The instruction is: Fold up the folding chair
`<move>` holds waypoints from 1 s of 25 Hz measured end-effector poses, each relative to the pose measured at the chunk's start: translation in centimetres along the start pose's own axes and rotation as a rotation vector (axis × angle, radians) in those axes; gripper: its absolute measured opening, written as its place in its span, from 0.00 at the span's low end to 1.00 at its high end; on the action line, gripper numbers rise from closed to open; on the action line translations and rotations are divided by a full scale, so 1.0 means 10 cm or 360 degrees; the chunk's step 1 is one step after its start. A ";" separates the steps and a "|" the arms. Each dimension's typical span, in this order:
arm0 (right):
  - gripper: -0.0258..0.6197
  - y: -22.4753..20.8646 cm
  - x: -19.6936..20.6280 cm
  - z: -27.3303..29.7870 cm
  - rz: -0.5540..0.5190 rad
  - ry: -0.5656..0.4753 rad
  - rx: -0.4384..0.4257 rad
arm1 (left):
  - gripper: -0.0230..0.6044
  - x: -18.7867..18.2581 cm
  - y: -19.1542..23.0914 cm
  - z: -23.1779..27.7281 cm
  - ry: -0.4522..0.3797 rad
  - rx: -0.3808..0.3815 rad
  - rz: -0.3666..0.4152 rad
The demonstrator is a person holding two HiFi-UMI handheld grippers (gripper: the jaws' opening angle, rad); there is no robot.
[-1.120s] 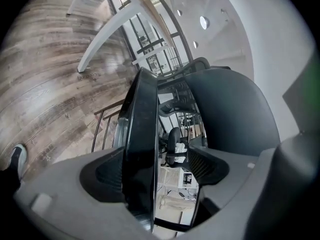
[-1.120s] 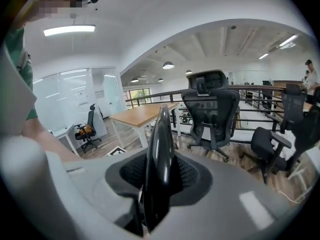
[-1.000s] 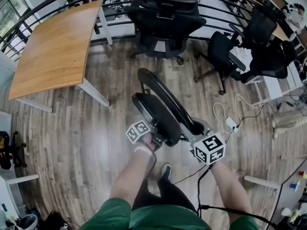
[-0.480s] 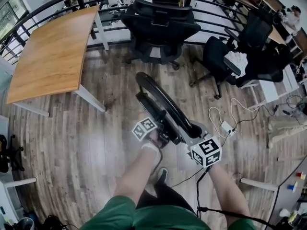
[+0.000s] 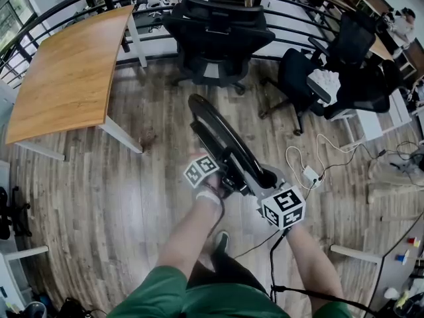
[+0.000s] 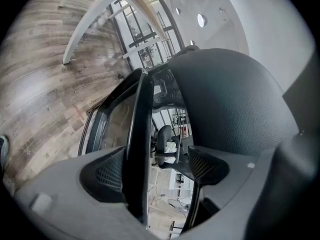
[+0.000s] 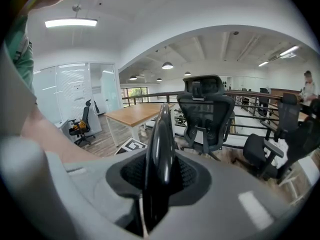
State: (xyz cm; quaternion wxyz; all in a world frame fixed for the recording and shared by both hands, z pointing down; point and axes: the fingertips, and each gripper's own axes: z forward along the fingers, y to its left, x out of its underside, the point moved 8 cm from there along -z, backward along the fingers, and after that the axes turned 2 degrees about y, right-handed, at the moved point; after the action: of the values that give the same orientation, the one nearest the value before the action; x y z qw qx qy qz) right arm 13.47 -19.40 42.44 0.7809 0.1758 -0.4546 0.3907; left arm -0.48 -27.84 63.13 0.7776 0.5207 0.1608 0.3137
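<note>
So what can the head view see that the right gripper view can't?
Only the head view: the person's shoe and a white plug box on the floor. Only the right gripper view: a ceiling lamp and a glass wall. Both: the folding chair, the wooden desk and the black office chair.

Your right gripper point(image 7: 158, 181) sits at lower centre. Its jaws have just been closing a little tighter, and both pads press the glossy black edge of the folding chair point(image 7: 161, 134), which rises straight up the middle of the frame. Behind it, centre right, stands a black mesh office chair point(image 7: 207, 111), and left of centre a wooden table point(image 7: 140, 115). Your forearm point(image 7: 50, 134) crosses the left side.
</note>
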 end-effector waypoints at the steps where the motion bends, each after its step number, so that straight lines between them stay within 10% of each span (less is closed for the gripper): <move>1: 0.20 -0.05 0.00 0.00 -0.0001 -0.0003 0.0014 | 0.64 0.00 -0.02 0.03 0.0006 0.0007 0.0005; 12: 0.19 -0.64 0.11 0.02 -0.0013 0.0112 0.0049 | 0.65 0.11 -0.27 0.38 0.0159 0.0014 0.0303; 25: 0.21 -0.83 0.33 -0.07 -0.0051 0.0080 0.0204 | 0.67 0.16 -0.38 0.52 0.0093 0.0034 0.0245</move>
State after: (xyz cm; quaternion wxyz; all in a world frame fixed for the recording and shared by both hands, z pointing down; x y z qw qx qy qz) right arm 21.22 -22.75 45.58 0.7854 0.2228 -0.4059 0.4109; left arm 4.97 -31.48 61.96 0.7406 0.5303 0.1463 0.3859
